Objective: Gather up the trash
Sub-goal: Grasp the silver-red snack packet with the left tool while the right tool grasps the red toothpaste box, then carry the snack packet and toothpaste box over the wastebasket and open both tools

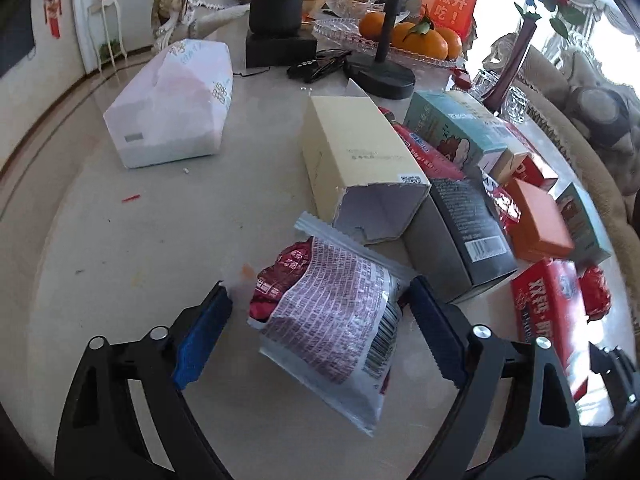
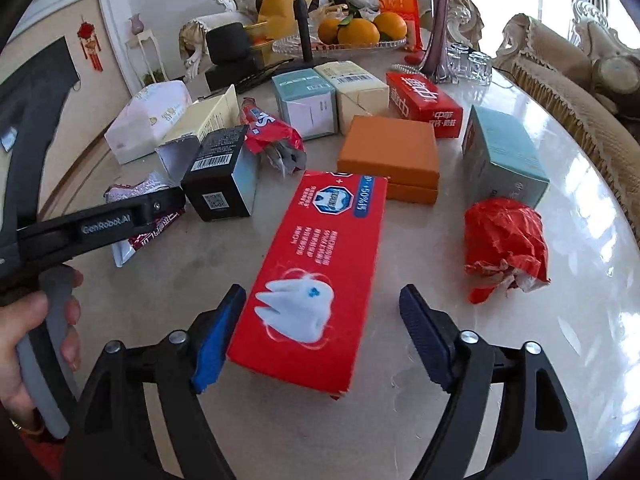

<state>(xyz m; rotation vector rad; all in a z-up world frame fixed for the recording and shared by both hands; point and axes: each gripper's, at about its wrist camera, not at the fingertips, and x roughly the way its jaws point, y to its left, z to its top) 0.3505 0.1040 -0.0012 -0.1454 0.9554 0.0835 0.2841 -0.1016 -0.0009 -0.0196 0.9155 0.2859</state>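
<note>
In the left wrist view a crumpled snack bag [image 1: 332, 312], red with a printed silver back, lies on the pale round table [image 1: 132, 280]. My left gripper [image 1: 320, 284] straddles it, open, with a gap at the left pad. In the right wrist view a long red toothpaste box [image 2: 320, 264] lies between the pads of my right gripper [image 2: 323, 290]. The left pad is at the box's edge and the right pad stands clear of it, so the jaws are open. A crumpled red wrapper [image 2: 504, 244] lies to the right of that box.
Boxes crowd the table: a torn cream box [image 1: 360, 160], a black box [image 2: 224, 176], orange boxes [image 2: 392, 160], teal boxes [image 2: 504, 156]. A tissue pack [image 1: 172, 104], a fruit dish [image 1: 384, 48], a lamp base [image 1: 380, 76] and glasses [image 2: 468, 60] stand behind. A hand [image 2: 36, 320] grips the left tool.
</note>
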